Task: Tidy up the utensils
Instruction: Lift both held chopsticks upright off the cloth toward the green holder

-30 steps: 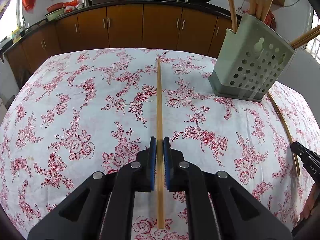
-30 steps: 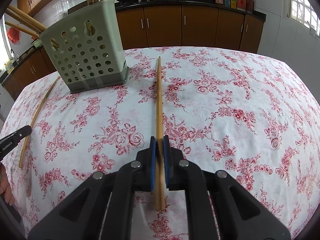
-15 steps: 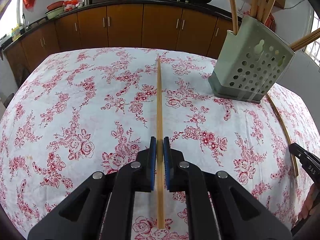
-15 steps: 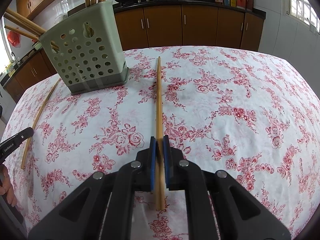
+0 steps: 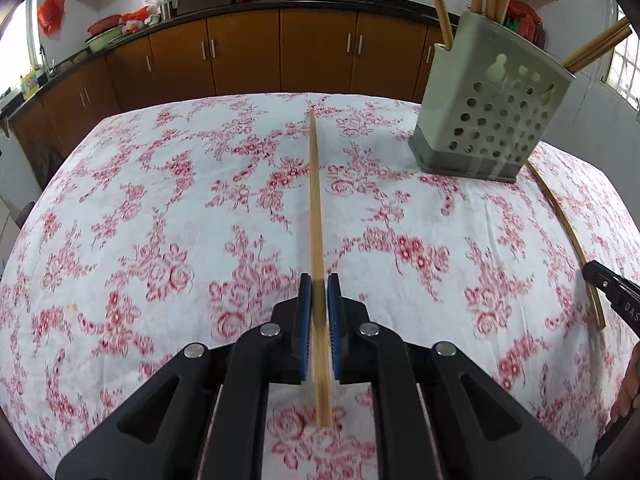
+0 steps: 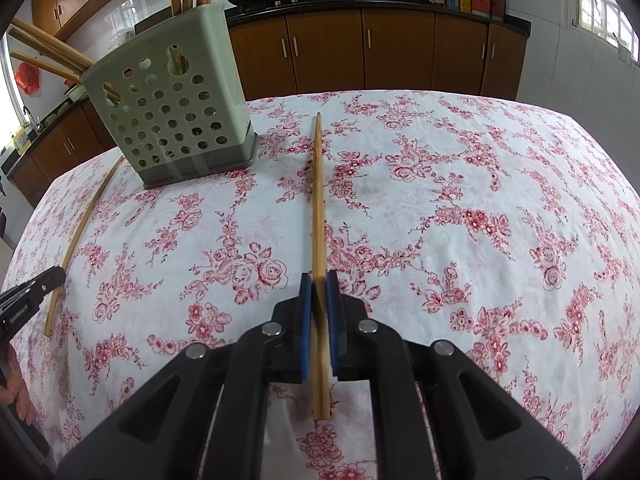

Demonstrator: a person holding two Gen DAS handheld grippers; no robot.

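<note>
My left gripper [image 5: 319, 280] is shut on a wooden chopstick [image 5: 315, 200] that points forward above the floral tablecloth. My right gripper [image 6: 319, 278] is shut on a second wooden chopstick [image 6: 318, 184], also pointing forward. A pale green perforated utensil holder [image 5: 490, 112] with several chopsticks standing in it is ahead and to the right in the left wrist view, and ahead to the left in the right wrist view [image 6: 168, 112]. A third chopstick [image 5: 568, 236] lies loose on the cloth beside the holder; it also shows in the right wrist view [image 6: 84, 236].
The table carries a white cloth with red flowers [image 5: 160, 240]. Brown kitchen cabinets [image 5: 280, 52] with woks on the counter stand behind the table. Each gripper's tip shows at the edge of the other's view, the right [image 5: 612, 296] and the left [image 6: 28, 296].
Both grippers have moved slightly closer to the holder and a little higher, each still holding its chopstick. The holder looks larger in both views.
</note>
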